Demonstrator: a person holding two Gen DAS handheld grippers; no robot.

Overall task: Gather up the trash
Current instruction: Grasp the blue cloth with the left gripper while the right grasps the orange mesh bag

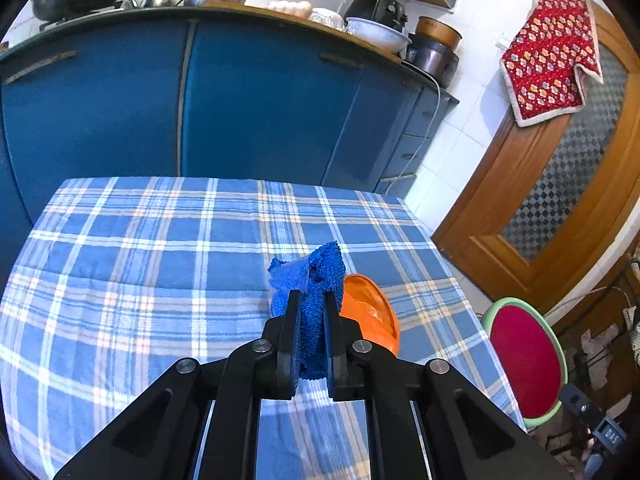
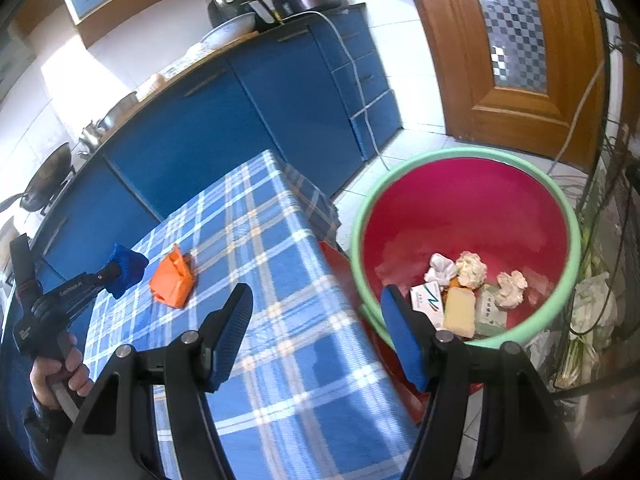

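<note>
My left gripper (image 1: 312,300) is shut on a blue cloth (image 1: 320,280) and holds it above the plaid-covered table (image 1: 160,260). An orange wrapper (image 1: 370,312) lies on the table just right of the cloth; it also shows in the right wrist view (image 2: 173,282), with the blue cloth (image 2: 127,268) to its left. My right gripper (image 2: 316,304) is open and empty, over the table's right edge beside a red bin with a green rim (image 2: 460,160). The bin holds crumpled paper (image 2: 472,270), small cartons (image 2: 430,300) and other scraps.
Blue kitchen cabinets (image 1: 260,100) stand behind the table, with pots and bowls on the counter. A wooden door (image 2: 520,40) with a red patterned cloth (image 1: 552,48) hanging on it is at the right. Cables and bags (image 2: 592,308) lie beside the bin.
</note>
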